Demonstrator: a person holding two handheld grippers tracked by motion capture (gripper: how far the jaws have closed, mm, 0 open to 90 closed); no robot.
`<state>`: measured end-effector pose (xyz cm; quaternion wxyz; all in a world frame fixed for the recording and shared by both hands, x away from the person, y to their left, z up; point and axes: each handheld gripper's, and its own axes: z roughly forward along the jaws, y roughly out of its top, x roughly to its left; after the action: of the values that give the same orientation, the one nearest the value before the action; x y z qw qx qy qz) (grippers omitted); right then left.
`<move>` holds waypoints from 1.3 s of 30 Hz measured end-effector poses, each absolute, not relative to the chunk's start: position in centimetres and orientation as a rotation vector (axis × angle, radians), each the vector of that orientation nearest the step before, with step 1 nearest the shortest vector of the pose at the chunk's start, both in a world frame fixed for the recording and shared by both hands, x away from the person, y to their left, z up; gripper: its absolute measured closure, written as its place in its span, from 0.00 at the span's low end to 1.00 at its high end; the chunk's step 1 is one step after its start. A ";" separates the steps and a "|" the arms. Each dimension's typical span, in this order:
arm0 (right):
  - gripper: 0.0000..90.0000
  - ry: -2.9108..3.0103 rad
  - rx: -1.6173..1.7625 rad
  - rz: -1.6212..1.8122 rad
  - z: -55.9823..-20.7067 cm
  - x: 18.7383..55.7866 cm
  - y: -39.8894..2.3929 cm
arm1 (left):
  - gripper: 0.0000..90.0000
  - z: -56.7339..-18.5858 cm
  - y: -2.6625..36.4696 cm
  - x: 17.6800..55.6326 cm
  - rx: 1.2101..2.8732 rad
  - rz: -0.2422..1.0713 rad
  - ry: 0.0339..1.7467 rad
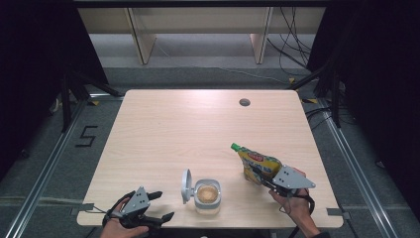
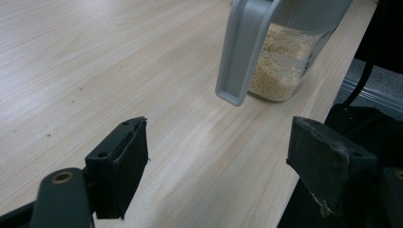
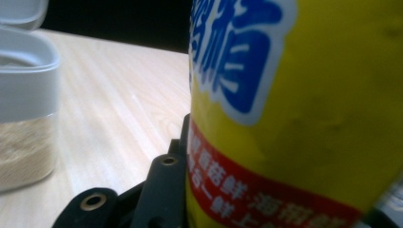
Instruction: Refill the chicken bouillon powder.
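A yellow pouch (image 1: 258, 162) with a green cap (image 1: 235, 147) leans over the table's right front, cap toward the far left. My right gripper (image 1: 257, 176) is shut on its lower part. In the right gripper view the pouch (image 3: 294, 118) fills the space between the jaws, and the left finger (image 3: 164, 190) presses its side. A clear container (image 1: 207, 196) of pale grains stands at the front middle with its grey lid (image 1: 186, 186) flipped open to the left. My left gripper (image 1: 163, 205) rests open at the front left edge, empty (image 2: 218, 161), facing the container (image 2: 280, 66).
The wooden table (image 1: 198, 124) has a small round hole (image 1: 244, 102) at its far right. Behind it are pale shelf legs and floor cables (image 1: 292, 44). Black curtains hang on both sides.
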<state>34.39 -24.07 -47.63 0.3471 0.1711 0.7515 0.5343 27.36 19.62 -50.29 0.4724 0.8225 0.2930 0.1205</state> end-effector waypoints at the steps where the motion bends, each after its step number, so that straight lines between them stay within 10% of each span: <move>1: 0.82 1.958 0.471 1.389 -47.7 34.6 -24.1 | 0.23 -50.3 19.6 27.4 2.012 0.294 0.717; 18: 0.78 1.921 0.629 1.382 -49.5 36.0 -25.1 | 0.23 -50.1 19.9 27.3 2.012 0.302 0.712; 39: 0.38 1.928 1.112 1.285 -47.5 30.6 -26.8 | 0.23 -50.0 19.9 27.3 2.011 0.307 0.713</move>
<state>30.63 -26.78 -47.50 0.2820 0.4150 0.7197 0.4798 27.35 19.86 -50.03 0.4734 0.8218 0.2913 0.1255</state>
